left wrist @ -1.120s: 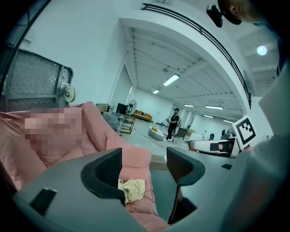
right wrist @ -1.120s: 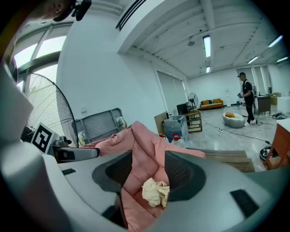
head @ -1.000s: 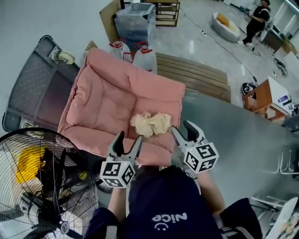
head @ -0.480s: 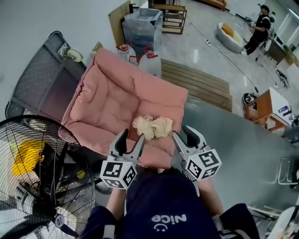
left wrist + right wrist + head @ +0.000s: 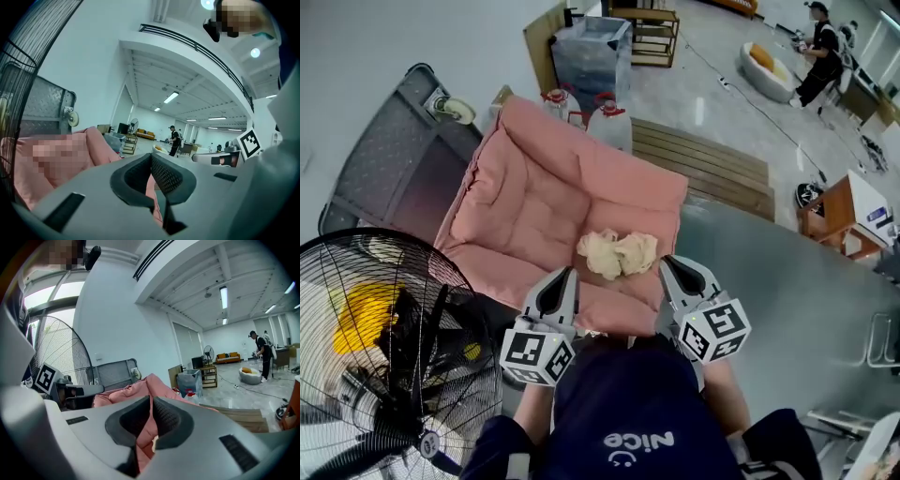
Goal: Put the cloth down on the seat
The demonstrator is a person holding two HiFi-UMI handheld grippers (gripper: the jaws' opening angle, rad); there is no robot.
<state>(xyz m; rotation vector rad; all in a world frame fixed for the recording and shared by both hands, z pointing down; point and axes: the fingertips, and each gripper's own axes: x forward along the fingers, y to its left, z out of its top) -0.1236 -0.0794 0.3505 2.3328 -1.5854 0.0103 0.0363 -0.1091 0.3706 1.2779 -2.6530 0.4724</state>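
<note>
Cloth (image 5: 617,253) is in neither gripper; the left gripper (image 5: 563,279) is closing fully, its dark ribbed pads meeting with nothing between them; the right gripper (image 5: 674,269) does likewise, pads together and empty; both tips hang over the front edge of the pink seat (image 5: 534,197), side by side and well apart.

Only the head view shows the cloth whole, a pale yellow crumpled heap; it also shows the black fan (image 5: 384,356) at 8 o'clock of the seat, the grey cart (image 5: 394,159) at 10 o'clock and two water jugs (image 5: 609,122) at 12 o'clock; the left gripper view shows pink cushion in the slit under its pads, the right gripper's marker cube (image 5: 247,143) at 3 o'clock and a person (image 5: 174,140) standing far off in the hall; the right gripper view shows a small pale patch (image 5: 153,445) under its pads, though I cannot tell whether it is the cloth.

On the seat cushion near the front, the cloth lies at about 2 o'clock from the left gripper and 10 o'clock from the right gripper, between the two and just beyond their tips.
</note>
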